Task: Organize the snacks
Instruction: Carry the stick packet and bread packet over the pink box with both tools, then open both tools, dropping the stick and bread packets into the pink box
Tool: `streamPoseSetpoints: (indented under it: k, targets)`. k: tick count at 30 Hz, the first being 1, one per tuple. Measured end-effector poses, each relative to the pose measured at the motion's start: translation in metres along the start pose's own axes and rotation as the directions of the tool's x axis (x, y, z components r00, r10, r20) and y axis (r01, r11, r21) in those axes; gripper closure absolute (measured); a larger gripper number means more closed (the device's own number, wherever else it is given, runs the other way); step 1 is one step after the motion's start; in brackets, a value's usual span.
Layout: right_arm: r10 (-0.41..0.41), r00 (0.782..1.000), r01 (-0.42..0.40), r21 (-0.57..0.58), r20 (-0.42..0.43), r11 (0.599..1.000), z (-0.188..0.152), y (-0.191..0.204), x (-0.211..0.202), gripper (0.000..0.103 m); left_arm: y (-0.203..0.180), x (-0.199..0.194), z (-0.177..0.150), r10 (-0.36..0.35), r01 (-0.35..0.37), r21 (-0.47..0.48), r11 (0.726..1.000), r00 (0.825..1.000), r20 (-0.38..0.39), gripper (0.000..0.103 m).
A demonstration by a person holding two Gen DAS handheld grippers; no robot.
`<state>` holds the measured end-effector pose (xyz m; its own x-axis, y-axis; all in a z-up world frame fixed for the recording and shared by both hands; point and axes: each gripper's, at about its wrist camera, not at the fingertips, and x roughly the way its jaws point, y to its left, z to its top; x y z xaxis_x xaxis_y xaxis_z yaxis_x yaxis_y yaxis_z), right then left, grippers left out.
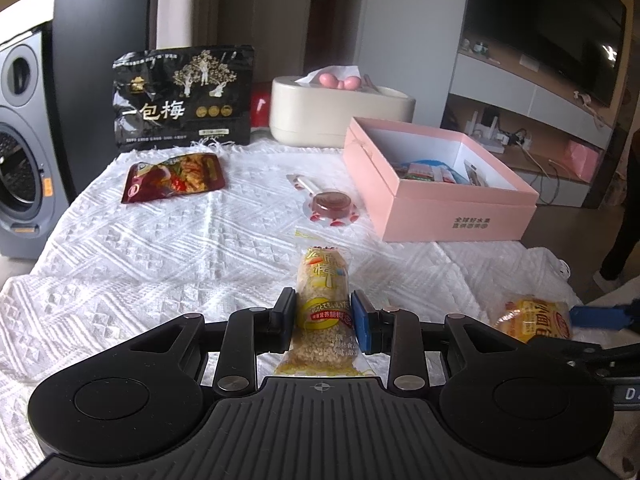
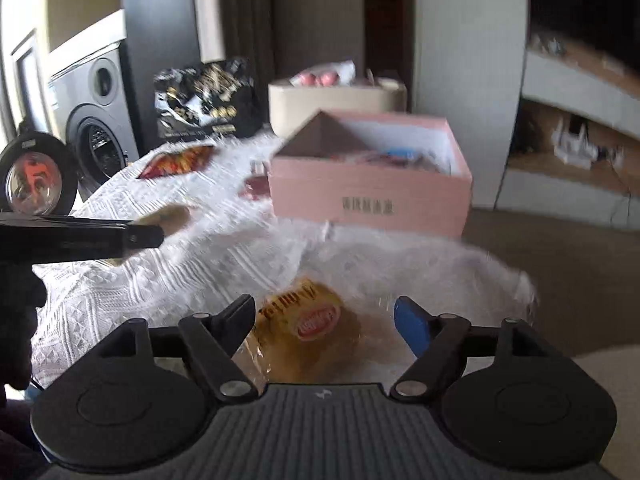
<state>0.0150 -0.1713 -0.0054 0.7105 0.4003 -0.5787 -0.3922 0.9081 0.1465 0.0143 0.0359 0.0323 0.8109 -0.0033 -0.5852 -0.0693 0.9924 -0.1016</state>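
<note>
My left gripper (image 1: 323, 300) is shut on a yellow rice-crisp bar (image 1: 324, 280) in a clear wrapper, held above the white cloth (image 1: 160, 248). My right gripper (image 2: 324, 308) stands open around an orange-labelled bread packet (image 2: 308, 320) lying at the cloth's near right edge; its pads do not press it. The same bread packet (image 1: 532, 318) shows at the right in the left wrist view. An open pink box (image 1: 460, 208) with several snacks inside sits at the right rear. The right wrist view is blurred.
On the cloth lie a red snack packet (image 1: 174, 176) and a round red candy on a stick (image 1: 332, 204). A black plum bag (image 1: 184, 96) and a cream tissue box (image 1: 340, 116) stand at the back. A washing machine (image 1: 20, 160) is at left.
</note>
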Motion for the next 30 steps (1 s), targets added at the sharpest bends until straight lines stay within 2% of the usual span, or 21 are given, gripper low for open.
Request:
streamPoseSetpoints:
  k: [3, 8, 13, 18, 21, 24, 26, 30]
  targets:
    - [0.038, 0.999, -0.037, 0.07, -0.024, 0.997, -0.001, -0.005, 0.007, 0.025, -0.001, 0.0, -0.001, 0.001, -0.001, 0.002, 1.0, 1.0, -0.001, 0.068]
    - [0.114, 0.993, -0.108, 0.121, -0.04, 0.987, -0.003, -0.007, 0.018, 0.026, -0.001, 0.0, -0.002, 0.003, -0.003, -0.003, 1.0, 1.0, -0.003, 0.068]
    - [0.156, 0.988, -0.154, 0.085, -0.019, 0.984, 0.004, -0.006, 0.018, 0.041, -0.007, -0.005, -0.001, -0.067, 0.068, -0.018, 0.998, 0.998, 0.009, 0.068]
    - [0.185, 0.982, -0.185, 0.013, 0.039, 0.983, 0.026, -0.012, 0.004, 0.042, -0.028, -0.005, 0.023, -0.147, 0.147, -0.01, 0.989, 0.989, 0.03, 0.068]
    - [0.16, 0.981, -0.149, -0.106, 0.11, 0.983, 0.057, -0.016, 0.0, 0.042, -0.049, 0.007, 0.058, -0.151, 0.149, 0.033, 0.988, 0.985, 0.079, 0.068]
    - [0.125, 0.976, -0.087, -0.204, 0.181, 0.975, 0.092, -0.025, 0.008, 0.042, -0.071, 0.033, 0.096, -0.112, 0.106, 0.047, 0.993, 0.985, 0.128, 0.068]
    - [0.115, 0.974, -0.069, -0.23, 0.193, 0.971, 0.112, -0.034, 0.019, 0.042, -0.081, 0.054, 0.113, -0.094, 0.092, 0.024, 0.996, 0.989, 0.116, 0.068]
    - [0.071, 0.982, -0.022, -0.269, 0.173, 0.963, 0.14, -0.054, 0.051, 0.042, -0.1, 0.096, 0.128, -0.062, 0.059, 0.044, 0.997, 0.995, 0.076, 0.068]
